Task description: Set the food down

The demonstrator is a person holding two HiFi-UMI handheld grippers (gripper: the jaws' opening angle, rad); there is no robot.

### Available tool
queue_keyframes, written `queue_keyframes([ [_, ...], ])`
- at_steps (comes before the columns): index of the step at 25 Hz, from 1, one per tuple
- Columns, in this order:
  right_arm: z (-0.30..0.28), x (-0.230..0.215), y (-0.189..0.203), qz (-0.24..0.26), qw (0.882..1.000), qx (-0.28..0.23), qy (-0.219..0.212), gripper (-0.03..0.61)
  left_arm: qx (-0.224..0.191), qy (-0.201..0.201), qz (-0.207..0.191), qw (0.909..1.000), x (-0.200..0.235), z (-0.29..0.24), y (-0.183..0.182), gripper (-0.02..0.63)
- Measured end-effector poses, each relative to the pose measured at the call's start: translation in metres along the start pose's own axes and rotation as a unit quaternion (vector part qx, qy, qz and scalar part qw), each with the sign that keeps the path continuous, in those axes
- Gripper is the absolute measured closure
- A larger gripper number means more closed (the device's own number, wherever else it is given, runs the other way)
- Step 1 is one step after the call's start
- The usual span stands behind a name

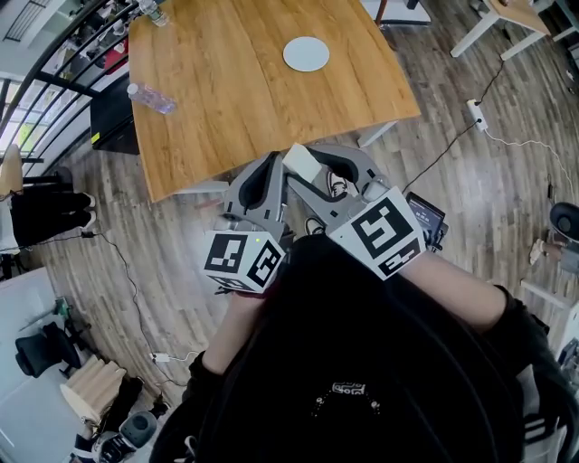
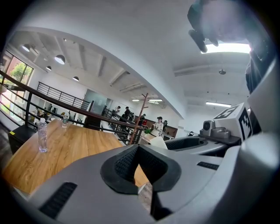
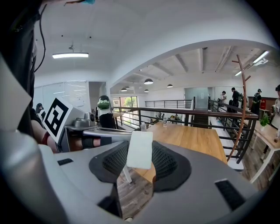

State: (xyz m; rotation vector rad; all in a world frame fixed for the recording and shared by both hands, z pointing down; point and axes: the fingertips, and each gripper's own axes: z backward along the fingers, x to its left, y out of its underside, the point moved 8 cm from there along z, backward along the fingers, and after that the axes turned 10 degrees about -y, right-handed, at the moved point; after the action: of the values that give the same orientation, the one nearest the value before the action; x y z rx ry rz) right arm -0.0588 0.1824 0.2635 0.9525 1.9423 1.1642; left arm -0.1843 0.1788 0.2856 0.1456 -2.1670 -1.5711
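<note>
The food is a white rectangular block. My right gripper is shut on it, with the block upright between the ribbed pads. It hangs over the wooden floor just short of the near edge of the wooden table. A round white plate lies on the table's far part. My left gripper is close beside the right one; its tips meet and nothing is in them. In the left gripper view the block shows just to the right.
A clear water bottle lies or stands near the table's left edge, and another is at the far corner. A black cabinet and a railing stand to the left. Cables and a power strip lie on the floor at right.
</note>
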Motion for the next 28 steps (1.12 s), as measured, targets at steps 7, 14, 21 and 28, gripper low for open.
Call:
queue_keyframes([
  [7, -0.007, -0.041, -0.011, 0.0, 1.0, -0.007, -0.014, 0.4, 0.0, -0.015, -0.005, 0.9999, 0.002, -0.038, -0.014, 0.612],
  [14, -0.022, -0.092, -0.023, 0.0, 0.999, -0.008, -0.036, 0.4, 0.001, -0.036, -0.003, 0.9993, 0.01, -0.085, -0.027, 0.612],
  [21, -0.029, -0.136, -0.034, 0.002, 0.999, -0.012, -0.052, 0.4, 0.001, -0.054, -0.005, 0.9985, 0.011, -0.125, -0.04, 0.612],
  [28, -0.032, -0.172, -0.037, -0.003, 0.997, -0.017, -0.07, 0.4, 0.003, -0.068, -0.01, 0.9976, 0.007, -0.157, -0.045, 0.612],
])
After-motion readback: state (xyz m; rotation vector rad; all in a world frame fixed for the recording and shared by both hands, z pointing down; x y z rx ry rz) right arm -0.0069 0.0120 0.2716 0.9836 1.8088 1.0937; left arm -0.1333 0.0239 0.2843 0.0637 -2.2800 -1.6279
